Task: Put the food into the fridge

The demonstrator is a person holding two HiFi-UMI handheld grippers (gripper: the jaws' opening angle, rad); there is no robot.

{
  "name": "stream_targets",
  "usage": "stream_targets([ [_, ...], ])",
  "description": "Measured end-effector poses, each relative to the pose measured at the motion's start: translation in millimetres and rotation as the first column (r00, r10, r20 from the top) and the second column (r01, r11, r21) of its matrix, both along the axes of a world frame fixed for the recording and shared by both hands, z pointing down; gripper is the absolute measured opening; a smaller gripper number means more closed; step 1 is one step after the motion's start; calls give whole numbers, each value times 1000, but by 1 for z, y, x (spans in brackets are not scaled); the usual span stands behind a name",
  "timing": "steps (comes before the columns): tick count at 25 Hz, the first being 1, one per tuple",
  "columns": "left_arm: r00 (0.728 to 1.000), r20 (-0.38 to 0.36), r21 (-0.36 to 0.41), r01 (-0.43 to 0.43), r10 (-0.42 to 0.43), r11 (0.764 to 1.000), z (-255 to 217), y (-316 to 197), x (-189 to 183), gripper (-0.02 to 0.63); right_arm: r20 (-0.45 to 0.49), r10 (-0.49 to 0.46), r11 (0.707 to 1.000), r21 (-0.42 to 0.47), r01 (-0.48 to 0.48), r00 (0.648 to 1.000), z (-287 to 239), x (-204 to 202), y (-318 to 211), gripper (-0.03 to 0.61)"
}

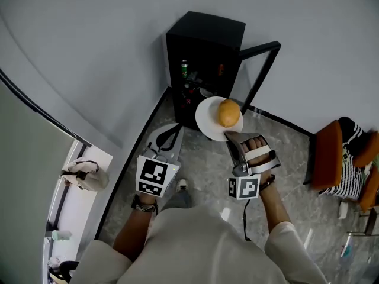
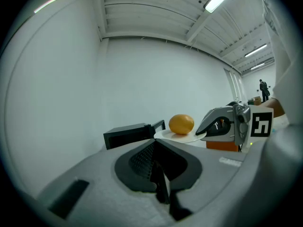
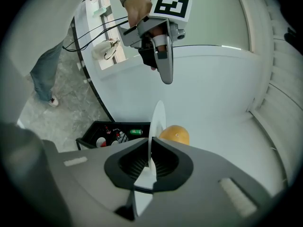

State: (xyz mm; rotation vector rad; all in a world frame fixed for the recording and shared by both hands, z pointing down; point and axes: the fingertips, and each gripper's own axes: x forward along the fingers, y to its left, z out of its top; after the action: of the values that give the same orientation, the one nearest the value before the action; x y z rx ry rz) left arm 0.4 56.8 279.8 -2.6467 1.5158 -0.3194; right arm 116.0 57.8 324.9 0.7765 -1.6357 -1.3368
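1 level plate (image 1: 207, 122) before fridge (image 1: 204, 40)

fridge (image 1: 204, 52) far centre, its door (image 1: 260, 76) open toward right | plate (image 1: 208, 123) just near of fridge | fruit (image 1: 229, 112) on plate | right gripper (image 1: 230, 137) on plate's near rim | left gripper (image 1: 170, 136) left of plate, apart | chair (image 1: 328, 152) well right

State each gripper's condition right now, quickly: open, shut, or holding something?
Left gripper: shut, holding nothing.
Right gripper: shut on the rim of the white plate, which carries an orange fruit.
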Motion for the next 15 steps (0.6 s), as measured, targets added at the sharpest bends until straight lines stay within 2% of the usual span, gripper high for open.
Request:
stream_targets([
  [6, 1000, -5, 0, -4, 4, 1000, -6, -61, -23, -2, 6, 14, 1000, 3, -14, 1000, 2, -23, -60, 18],
  [15, 1000, -14, -22, 10, -10, 1000, 0, -125, -54, -2, 9, 19, 1000, -6, -19, 1000, 9, -54, -124, 18],
])
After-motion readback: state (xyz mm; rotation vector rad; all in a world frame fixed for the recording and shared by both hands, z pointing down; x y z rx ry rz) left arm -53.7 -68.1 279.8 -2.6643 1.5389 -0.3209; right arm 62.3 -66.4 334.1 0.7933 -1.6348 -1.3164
